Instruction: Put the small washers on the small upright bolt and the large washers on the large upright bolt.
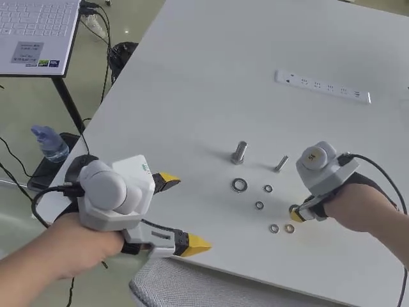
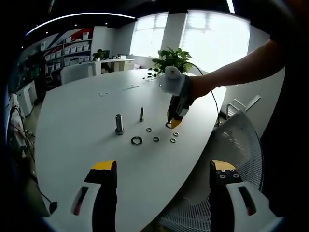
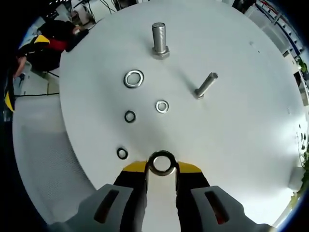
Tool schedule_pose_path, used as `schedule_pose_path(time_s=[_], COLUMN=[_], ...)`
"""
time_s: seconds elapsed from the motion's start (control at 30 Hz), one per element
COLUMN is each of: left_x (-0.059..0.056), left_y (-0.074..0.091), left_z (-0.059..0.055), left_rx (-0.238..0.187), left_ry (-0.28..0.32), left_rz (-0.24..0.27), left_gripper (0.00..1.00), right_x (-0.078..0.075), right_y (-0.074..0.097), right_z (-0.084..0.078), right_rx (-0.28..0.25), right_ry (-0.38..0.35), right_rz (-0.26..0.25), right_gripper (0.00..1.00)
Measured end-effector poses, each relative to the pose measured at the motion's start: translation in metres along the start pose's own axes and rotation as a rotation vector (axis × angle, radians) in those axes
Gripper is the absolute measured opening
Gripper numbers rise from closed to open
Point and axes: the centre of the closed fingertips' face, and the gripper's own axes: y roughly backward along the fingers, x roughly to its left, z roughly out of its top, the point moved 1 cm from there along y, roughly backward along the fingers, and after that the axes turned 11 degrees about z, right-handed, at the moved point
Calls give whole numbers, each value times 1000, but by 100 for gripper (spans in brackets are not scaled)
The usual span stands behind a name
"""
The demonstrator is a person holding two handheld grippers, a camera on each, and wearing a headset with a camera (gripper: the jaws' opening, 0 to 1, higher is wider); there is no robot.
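Head view cuts off the far side of the table (image 1: 192,77). Over its near edge the left gripper (image 1: 184,212) is wide open and holds nothing. The right gripper (image 3: 162,167) pinches one washer (image 3: 161,163) low by the table; its size is hard to tell. Two bolts stand up: a big bolt (image 1: 239,152) and a small bolt (image 1: 281,164). Five more lie loose in front of them: one big washer (image 1: 239,185) and four small washers (image 1: 259,205). In the right gripper view the jaws hide one small one.

White table (image 1: 255,51) — bright windows (image 2: 212,34) (potted plant (image 2: 172,59) beside).
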Motion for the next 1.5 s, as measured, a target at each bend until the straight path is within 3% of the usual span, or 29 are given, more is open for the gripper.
schedule_pose_path(time_s=[0.13,0.2,0.7,1.5], left_x=[1,1,1,13], left_y=[0,0,0,0], left_z=[1,1,-1,-2], left_rx=[2,0,1,-11], left_ry=[0,-1,8,0], left_rz=[-1,-1,-3,35], left_gripper=[78,78,77,83], right_x=[8,4,11,3], right_y=[10,7,33,67], right_z=[4,4,19,74], right_rx=[17,19,32,-12], right_ry=[24,22,69,139], right_rz=[11,22,17,6], right_gripper=[21,21,21,21])
